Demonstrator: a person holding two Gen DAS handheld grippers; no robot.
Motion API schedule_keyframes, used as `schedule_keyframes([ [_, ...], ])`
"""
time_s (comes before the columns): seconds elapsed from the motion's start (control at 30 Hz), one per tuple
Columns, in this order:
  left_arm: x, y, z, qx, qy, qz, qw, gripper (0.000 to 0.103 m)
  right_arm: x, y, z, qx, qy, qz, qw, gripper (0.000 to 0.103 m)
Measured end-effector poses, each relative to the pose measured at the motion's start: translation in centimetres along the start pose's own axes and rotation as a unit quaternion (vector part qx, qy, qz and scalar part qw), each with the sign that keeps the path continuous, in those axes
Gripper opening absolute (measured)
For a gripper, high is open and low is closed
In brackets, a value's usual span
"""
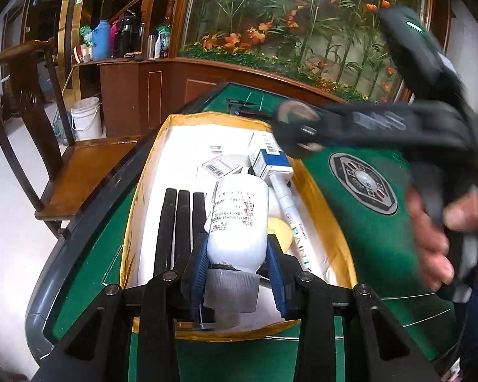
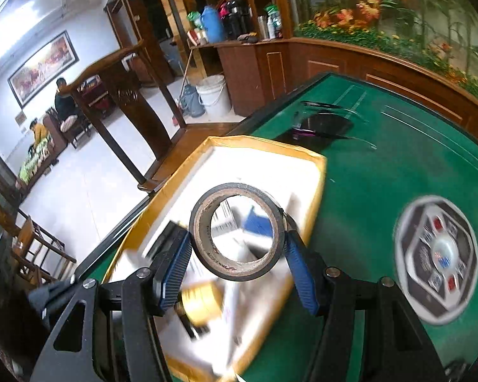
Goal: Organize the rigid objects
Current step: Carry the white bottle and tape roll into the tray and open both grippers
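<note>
My left gripper (image 1: 237, 259) is shut on a white bottle (image 1: 239, 219) with a grey cap, held over the white box with gold edges (image 1: 143, 197). In the box lie three black bars (image 1: 178, 222), a paint marker (image 1: 294, 222), a blue and white carton (image 1: 271, 160) and small packets. My right gripper (image 2: 237, 248) is shut on a roll of black tape (image 2: 237, 232), held over the same box (image 2: 264, 145). The right gripper with the tape roll shows blurred in the left wrist view (image 1: 299, 124), above the box's far right corner.
The box sits on a green felt table (image 2: 382, 175) with a round grey control panel (image 2: 436, 258) in its middle. Black glasses (image 2: 325, 124) lie beyond the box. A wooden chair (image 1: 47, 146) stands at the table's left; a white bucket (image 1: 86, 117) stands behind.
</note>
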State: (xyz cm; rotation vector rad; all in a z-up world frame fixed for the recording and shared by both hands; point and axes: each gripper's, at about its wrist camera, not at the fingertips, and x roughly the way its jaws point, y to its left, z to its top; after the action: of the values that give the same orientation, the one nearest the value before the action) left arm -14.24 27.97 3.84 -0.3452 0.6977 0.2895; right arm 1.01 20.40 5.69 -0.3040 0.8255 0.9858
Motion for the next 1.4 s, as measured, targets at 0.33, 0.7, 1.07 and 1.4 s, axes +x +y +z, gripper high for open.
schedule_keyframes([
  [0.33,0.9,1.7,-0.6,-0.011,0.01,0.017,0.9998,0.037,7.5,2.0,4.3,0.009,0.052,0.012,0.999,0.06],
  [0.7,2.1,2.2,0.0,-0.015,0.014,0.036,0.9991,0.037,12.2,3.6,5.5,0.001,0.088,0.003,0.996,0.06],
  [1.07,2.2,1.7,-0.2,-0.004,0.017,0.05,0.9986,0.056,12.6,4.0,5.5,-0.004,0.094,0.008,0.996,0.068],
  [1.4,0.6,-1.3,-0.4,0.023,0.005,0.04,0.9989,0.065,7.6,2.9,4.5,0.013,0.049,0.028,0.998,0.075],
])
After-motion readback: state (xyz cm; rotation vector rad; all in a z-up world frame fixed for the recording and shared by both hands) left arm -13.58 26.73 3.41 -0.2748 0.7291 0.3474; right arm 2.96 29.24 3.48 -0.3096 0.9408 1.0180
